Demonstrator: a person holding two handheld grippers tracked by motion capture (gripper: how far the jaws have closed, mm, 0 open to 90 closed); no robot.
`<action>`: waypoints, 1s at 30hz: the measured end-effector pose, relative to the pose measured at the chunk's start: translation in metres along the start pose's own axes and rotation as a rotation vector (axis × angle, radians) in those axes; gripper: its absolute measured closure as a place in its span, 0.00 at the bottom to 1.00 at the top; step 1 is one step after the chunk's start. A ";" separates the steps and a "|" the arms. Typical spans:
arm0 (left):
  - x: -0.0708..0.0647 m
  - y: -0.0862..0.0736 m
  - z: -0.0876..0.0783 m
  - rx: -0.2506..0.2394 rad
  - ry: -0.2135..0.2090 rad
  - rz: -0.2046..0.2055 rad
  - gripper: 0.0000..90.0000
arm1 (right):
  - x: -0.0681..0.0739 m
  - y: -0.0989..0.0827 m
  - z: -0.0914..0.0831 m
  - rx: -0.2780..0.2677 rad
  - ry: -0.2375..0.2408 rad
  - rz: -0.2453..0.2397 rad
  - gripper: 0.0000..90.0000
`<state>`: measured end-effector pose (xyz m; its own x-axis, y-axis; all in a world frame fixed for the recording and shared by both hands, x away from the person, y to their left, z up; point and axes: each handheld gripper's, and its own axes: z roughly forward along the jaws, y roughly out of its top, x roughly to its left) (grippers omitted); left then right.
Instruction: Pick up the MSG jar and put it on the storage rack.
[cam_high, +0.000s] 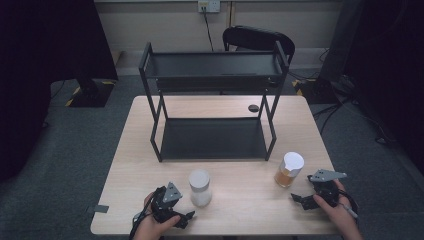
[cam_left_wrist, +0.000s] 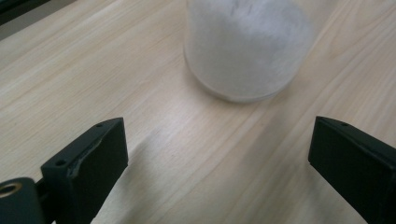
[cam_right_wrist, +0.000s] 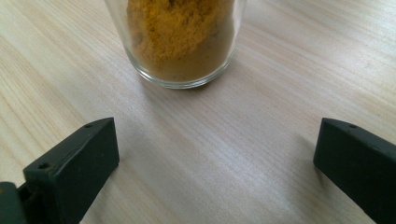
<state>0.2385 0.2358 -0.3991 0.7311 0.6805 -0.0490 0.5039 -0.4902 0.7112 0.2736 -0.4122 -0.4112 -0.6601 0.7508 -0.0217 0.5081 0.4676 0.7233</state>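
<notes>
**Two jars on the tabletop, both tongs released**

Left tongs (cam_high: 186, 216), lower left of the high view: jaws spread wide, nothing between them. In the left gripper view the white jar (cam_left_wrist: 245, 46) stands just ahead of the jaw tips, apart from both. Right tongs (cam_high: 299, 198), lower right of the high view: jaws spread wide, nothing held; the orange jar (cam_right_wrist: 181, 39) stands just ahead, untouched.

White jar (cam_high: 200, 187): frosted cylinder, white contents, upright, lower centre. Orange jar (cam_high: 289, 169): clear glass, orange-brown powder, white lid, upright, right of centre.

Count: two jars, two tongs, one black two-tier rack (cam_high: 212, 105) at the centre of the tabletop (cam_high: 250, 200), one black chair (cam_high: 257, 37) behind it.
</notes>
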 end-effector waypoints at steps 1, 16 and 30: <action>0.001 0.000 0.000 -0.003 -0.008 -0.004 0.05 | 0.000 0.000 0.000 0.000 0.000 0.000 0.00; 0.004 0.003 0.000 -0.054 -0.063 -0.022 0.04 | 0.000 0.000 0.000 0.000 0.000 0.000 0.00; 0.003 0.013 -0.002 -0.102 -0.082 -0.050 0.03 | 0.000 0.000 0.000 0.000 0.000 0.000 0.00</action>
<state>0.2461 0.2328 -0.3886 0.7434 0.6539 -0.1407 0.4948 -0.3960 0.7736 0.2735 -0.4122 -0.4113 -0.6601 0.7508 -0.0220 0.5078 0.4676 0.7236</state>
